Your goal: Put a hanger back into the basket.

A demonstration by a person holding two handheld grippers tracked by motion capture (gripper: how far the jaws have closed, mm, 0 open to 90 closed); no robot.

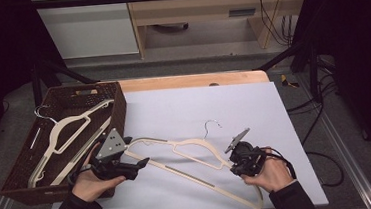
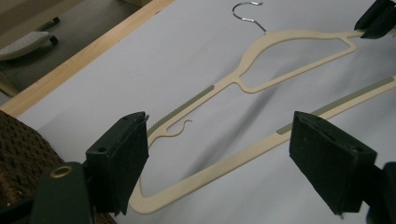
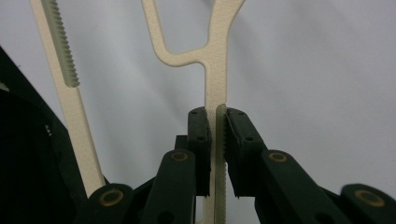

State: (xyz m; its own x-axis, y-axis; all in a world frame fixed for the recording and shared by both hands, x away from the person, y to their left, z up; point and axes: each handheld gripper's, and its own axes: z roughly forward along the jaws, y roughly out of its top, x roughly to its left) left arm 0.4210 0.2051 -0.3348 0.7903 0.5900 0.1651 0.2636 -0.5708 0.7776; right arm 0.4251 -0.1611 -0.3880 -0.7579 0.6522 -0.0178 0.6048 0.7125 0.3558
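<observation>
Cream hanger (image 1: 192, 156) on the white worktop (image 1: 254, 109) — both tools at it.
Right tool (image 1: 239, 161) is clamping one shoulder arm of the hanger; left tool (image 1: 137, 164) is hovering with jaws wide at the hanger's other end, just beside the brown basket (image 1: 118, 107) — nothing gripped there.

hanger (image 1: 187, 157) | cream plastic, metal hook | slanted over white mat

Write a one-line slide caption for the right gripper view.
Right gripper shut on the arm of a cream hanger above the white table.
</observation>
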